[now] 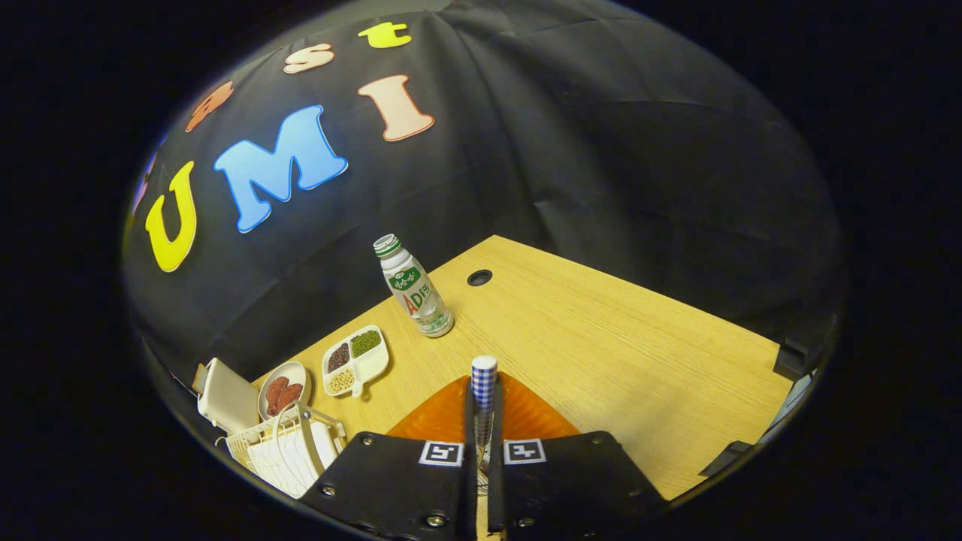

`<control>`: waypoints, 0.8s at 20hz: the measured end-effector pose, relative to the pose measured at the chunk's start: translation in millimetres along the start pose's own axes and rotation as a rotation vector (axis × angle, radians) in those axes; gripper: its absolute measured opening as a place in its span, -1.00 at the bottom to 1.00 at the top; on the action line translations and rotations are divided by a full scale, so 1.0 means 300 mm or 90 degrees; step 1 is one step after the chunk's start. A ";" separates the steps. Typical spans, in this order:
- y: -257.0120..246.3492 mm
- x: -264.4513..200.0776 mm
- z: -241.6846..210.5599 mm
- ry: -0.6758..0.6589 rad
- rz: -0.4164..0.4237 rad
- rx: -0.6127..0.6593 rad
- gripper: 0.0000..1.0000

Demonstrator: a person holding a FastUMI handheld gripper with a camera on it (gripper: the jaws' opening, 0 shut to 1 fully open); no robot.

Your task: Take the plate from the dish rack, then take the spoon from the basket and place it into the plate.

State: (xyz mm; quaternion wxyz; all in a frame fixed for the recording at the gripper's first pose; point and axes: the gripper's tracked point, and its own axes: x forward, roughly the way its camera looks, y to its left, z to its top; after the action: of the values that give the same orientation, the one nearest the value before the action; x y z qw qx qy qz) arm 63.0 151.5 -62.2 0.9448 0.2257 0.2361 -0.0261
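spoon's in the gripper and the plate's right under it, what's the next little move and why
Probably lower the gripper a little and then open it. Its fingers are shut on the spoon, whose checked handle stands up between them, directly over the orange plate on the table, so the spoon should land in the plate.

Matt wood-grain table; clear glossy plastic bottle; ribbed translucent plate.

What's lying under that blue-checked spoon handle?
The claw grips the blue-checked spoon handle over a ribbed orange plate on the wooden table. The spoon's bowl is hidden between the fingers.
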 end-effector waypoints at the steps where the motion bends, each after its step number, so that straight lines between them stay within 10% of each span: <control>1: 0.007 -0.009 0.008 -0.004 0.005 0.001 -0.89; 16: 0.151 -0.339 0.301 -0.168 0.028 -0.113 -0.89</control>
State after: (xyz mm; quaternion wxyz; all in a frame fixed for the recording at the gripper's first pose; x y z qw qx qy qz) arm 19.2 146.8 74.2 0.9842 0.1410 0.1065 -0.0137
